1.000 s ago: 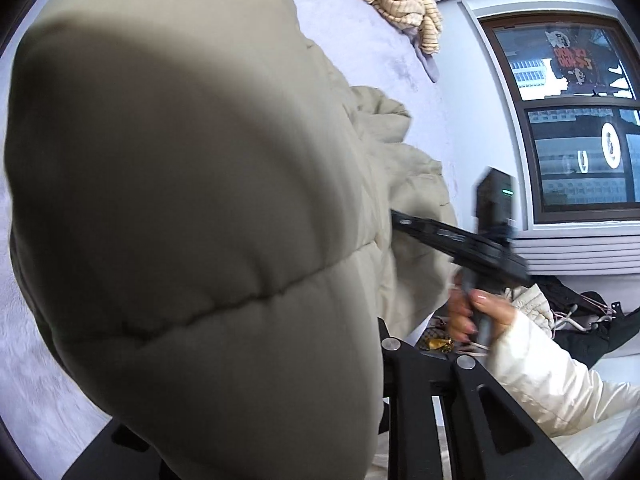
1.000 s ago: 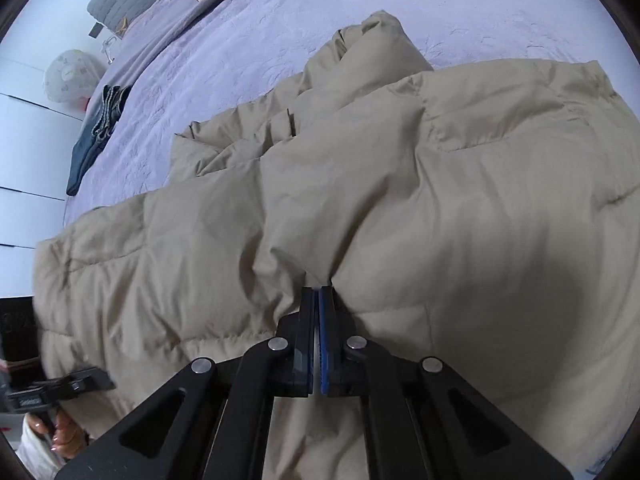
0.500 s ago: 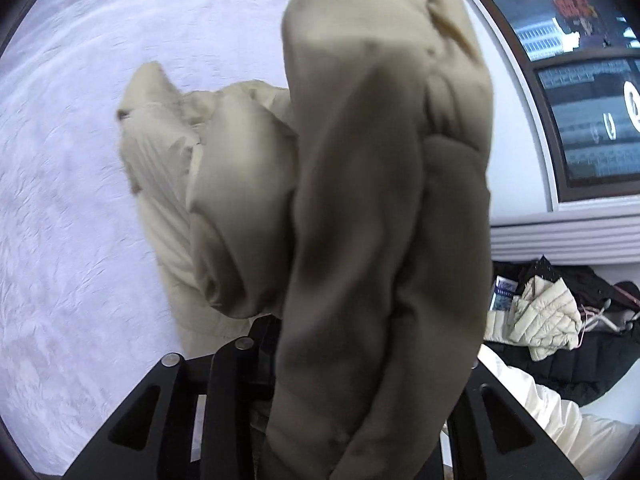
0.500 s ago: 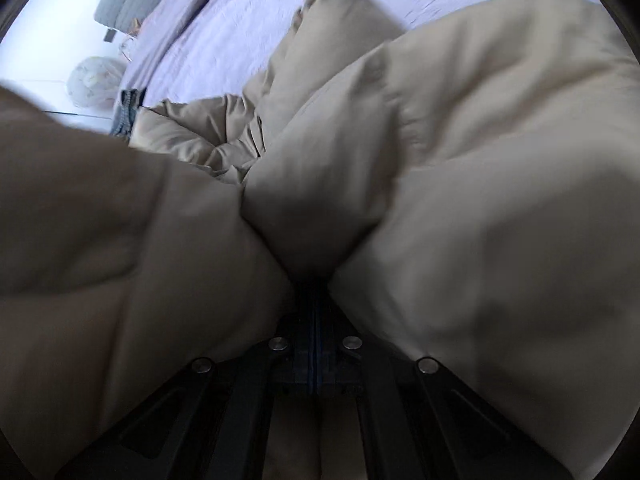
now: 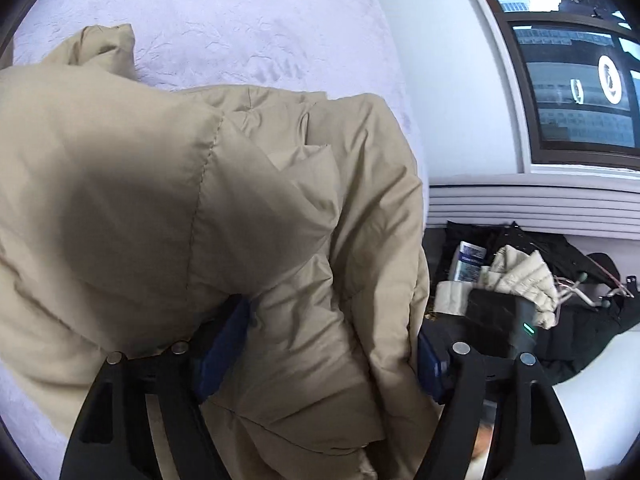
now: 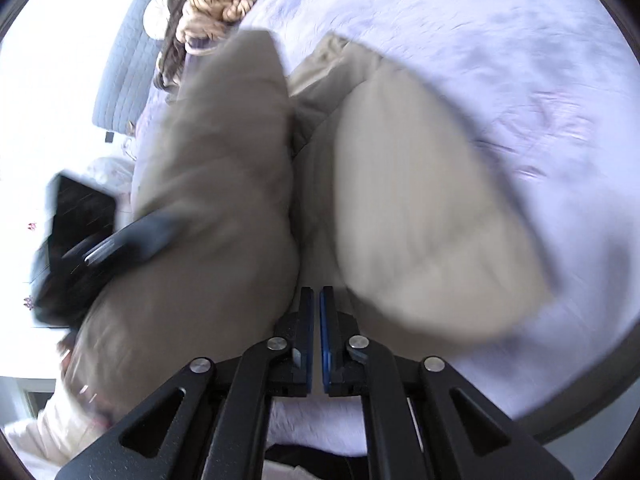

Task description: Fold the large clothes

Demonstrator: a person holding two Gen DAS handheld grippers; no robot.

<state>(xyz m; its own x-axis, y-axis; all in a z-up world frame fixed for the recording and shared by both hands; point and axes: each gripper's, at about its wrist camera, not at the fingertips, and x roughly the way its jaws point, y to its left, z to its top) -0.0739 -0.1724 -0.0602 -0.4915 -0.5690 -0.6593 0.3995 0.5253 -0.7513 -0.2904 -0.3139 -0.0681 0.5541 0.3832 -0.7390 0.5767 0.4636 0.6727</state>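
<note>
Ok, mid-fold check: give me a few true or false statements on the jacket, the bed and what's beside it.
1. The tan puffer jacket lies on a pale lilac bedspread. True.
2. Jacket fabric sits between the wide-set fingers of the left gripper. True.
3. The jacket is black. False: it is tan; a black garment lies beside the bed under the window.
4. The bedspread is bare apart from the jacket. False: a beige knitted heap lies near its far end.
5. The right gripper is gaping wide. False: only a narrow gap shows.
</note>
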